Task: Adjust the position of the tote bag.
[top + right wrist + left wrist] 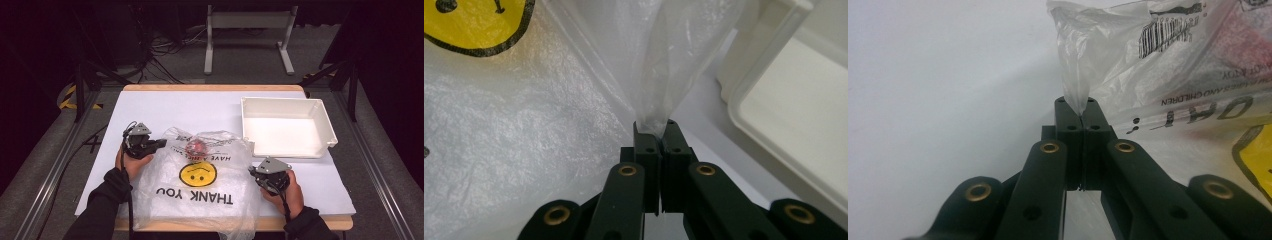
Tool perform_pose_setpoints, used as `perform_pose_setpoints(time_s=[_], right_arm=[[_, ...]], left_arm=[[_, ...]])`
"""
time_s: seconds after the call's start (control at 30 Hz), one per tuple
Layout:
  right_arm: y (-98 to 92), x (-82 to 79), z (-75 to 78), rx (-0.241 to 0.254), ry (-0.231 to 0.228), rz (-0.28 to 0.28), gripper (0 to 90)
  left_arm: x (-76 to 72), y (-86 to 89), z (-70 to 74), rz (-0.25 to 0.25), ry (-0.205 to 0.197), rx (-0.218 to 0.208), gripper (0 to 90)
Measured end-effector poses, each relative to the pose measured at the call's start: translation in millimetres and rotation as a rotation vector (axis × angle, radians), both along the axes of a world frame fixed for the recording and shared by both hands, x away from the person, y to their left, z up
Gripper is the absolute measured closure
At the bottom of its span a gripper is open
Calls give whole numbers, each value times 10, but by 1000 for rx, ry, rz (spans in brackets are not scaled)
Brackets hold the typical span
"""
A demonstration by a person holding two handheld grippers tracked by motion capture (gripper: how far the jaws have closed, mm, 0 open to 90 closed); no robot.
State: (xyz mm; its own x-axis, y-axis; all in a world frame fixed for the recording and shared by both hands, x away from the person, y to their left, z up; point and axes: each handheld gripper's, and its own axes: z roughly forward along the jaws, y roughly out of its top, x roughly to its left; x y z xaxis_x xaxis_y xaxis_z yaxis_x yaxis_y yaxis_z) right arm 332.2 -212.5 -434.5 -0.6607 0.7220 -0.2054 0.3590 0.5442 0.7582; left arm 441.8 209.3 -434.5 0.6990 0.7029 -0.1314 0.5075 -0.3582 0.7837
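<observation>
A clear plastic bag [200, 185] printed with a yellow smiley face and "THANK YOU" lies on the white table, with something red [195, 146] inside near its far end. My left gripper [161, 143] is at the bag's left edge, shut on a pinch of its film [1075, 97]. My right gripper [251, 171] is at the bag's right edge, shut on a fold of the film [654, 117]. In both gripper views the plastic fans up out of the shut jaws.
An empty white tray [285, 127] stands at the back right of the table, close to the bag's right side and in the right gripper view [774, 95]. A metal stand [247, 35] and cables lie on the floor beyond the table.
</observation>
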Motion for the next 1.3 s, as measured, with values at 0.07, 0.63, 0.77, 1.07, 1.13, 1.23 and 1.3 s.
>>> perform_pose_setpoints(time_s=[0.07, 0.63, 0.77, 1.07, 1.13, 1.23, 1.3], right_arm=[[44, 25, 27, 3, -7, 2, 895], [489, 324, 329, -23, -124, 23, 900], [618, 467, 381, -58, -126, 17, 900], [746, 738, 487, -109, -135, -7, 900], [761, 768, 496, -130, -148, -15, 900], [760, 799, 494, -126, -152, -21, 860], [744, 800, 495, -106, -150, -29, 748]], left_arm=[[-6, 58, 8, 17, -11, 12, 895], [-180, 619, 132, 144, -60, 4, 897], [-209, 686, 172, 161, -83, 4, 897], [-184, 683, 198, 174, -104, -1, 882], [-192, 692, 208, 186, -111, -10, 820], [-248, 740, 270, 184, -152, -69, 705], [-311, 745, 349, 170, -178, -82, 599]])
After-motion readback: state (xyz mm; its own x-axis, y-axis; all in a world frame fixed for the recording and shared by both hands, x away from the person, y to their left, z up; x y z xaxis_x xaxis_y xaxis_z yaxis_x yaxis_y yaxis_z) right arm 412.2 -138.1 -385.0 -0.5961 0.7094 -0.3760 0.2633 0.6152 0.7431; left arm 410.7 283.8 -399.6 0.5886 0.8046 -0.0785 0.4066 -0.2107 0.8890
